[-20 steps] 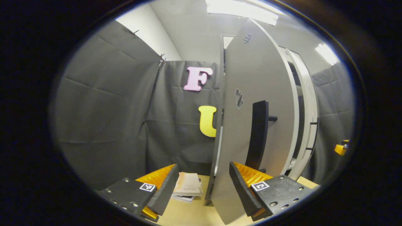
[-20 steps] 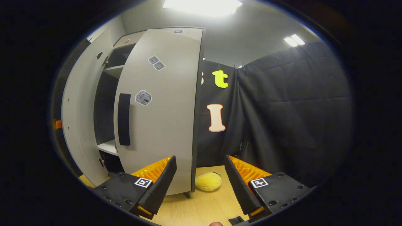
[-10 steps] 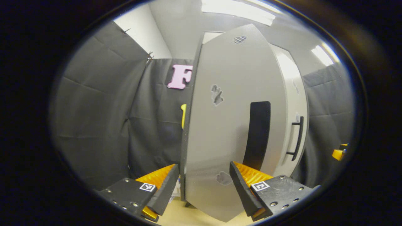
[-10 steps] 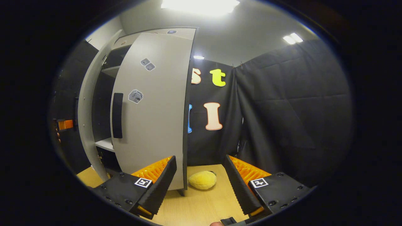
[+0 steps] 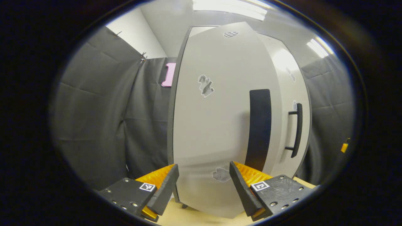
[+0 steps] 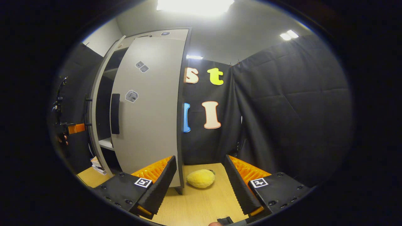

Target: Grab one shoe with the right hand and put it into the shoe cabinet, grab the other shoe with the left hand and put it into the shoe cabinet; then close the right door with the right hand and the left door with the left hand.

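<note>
At six o'clock in each view, the left gripper [image 5: 203, 185] and right gripper [image 6: 198, 179] stand jaws apart, empty. Beyond, the left door [image 5: 216, 125] looks nearly shut; the right door [image 6: 147, 116] remains ajar at ten o'clock. Shoes are unseen, presumably inside the shoe cabinet [image 6: 157, 33]; closing appears unfinished.

Left door [image 5: 216, 125] swung nearly shut; right door [image 6: 147, 110] closer to cabinet.

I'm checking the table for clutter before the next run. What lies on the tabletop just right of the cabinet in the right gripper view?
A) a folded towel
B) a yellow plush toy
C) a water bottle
B: a yellow plush toy lies on the table beside the cabinet.
</note>
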Tool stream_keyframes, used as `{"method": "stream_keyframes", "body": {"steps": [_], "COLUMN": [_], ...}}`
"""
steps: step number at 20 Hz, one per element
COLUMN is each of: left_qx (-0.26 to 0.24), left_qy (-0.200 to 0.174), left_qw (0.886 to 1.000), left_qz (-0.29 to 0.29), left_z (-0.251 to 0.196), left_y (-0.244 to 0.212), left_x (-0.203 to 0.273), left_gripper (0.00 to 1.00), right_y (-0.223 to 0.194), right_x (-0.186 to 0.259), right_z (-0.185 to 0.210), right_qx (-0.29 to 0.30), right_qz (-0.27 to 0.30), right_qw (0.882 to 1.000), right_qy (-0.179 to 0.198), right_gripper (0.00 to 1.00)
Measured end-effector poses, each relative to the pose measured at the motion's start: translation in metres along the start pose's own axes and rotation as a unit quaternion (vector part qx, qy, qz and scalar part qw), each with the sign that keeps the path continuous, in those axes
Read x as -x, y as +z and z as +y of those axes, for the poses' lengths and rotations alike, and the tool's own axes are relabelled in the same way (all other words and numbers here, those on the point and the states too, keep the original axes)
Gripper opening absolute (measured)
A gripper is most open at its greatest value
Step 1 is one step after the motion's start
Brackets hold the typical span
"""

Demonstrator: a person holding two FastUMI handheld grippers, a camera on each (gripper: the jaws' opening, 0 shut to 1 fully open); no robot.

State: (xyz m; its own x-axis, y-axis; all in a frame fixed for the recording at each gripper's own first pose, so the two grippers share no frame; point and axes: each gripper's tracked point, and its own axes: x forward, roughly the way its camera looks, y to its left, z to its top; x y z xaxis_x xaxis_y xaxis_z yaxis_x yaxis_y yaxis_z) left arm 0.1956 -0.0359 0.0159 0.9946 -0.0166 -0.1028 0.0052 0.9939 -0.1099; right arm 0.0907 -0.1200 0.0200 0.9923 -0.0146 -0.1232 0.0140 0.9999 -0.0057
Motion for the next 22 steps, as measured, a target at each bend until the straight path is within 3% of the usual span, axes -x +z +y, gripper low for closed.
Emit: {"method": "stream_keyframes", "body": {"steps": [9, 15, 16, 17, 20, 21, 22], "left_qx": [-0.046, -0.038, -0.039, -0.04, -0.038, -0.036, -0.035], "left_qy": [0.0, 0.002, 0.002, 0.004, 0.013, 0.016, 0.019], "left_qw": [0.999, 0.999, 0.999, 0.999, 0.999, 0.999, 0.999], "left_qz": [-0.012, -0.016, -0.016, -0.015, -0.013, -0.013, -0.013], "left_z": [0.045, 0.08, 0.084, 0.087, 0.1, 0.104, 0.107], "left_y": [0.023, 0.03, 0.029, 0.027, 0.023, 0.021, 0.02], "left_x": [0.105, 0.161, 0.168, 0.174, 0.192, 0.198, 0.201], "left_gripper": [0.99, 0.99, 0.87, 1.0, 0.99, 0.93, 0.93], "right_y": [0.022, 0.038, 0.04, 0.042, 0.044, 0.045, 0.044], "right_x": [0.045, 0.09, 0.095, 0.1, 0.112, 0.115, 0.118], "right_z": [0.026, 0.045, 0.047, 0.05, 0.057, 0.058, 0.06], "right_qx": [-0.008, 0.0, 0.002, 0.005, 0.009, 0.007, 0.003], "right_qz": [-0.032, -0.051, -0.055, -0.057, -0.063, -0.065, -0.066], "right_qw": [0.999, 0.998, 0.998, 0.997, 0.997, 0.997, 0.997], "right_qy": [0.037, 0.04, 0.042, 0.043, 0.047, 0.049, 0.05], "right_gripper": [0.97, 0.98, 0.97, 0.97, 0.97, 0.98, 0.98]}}
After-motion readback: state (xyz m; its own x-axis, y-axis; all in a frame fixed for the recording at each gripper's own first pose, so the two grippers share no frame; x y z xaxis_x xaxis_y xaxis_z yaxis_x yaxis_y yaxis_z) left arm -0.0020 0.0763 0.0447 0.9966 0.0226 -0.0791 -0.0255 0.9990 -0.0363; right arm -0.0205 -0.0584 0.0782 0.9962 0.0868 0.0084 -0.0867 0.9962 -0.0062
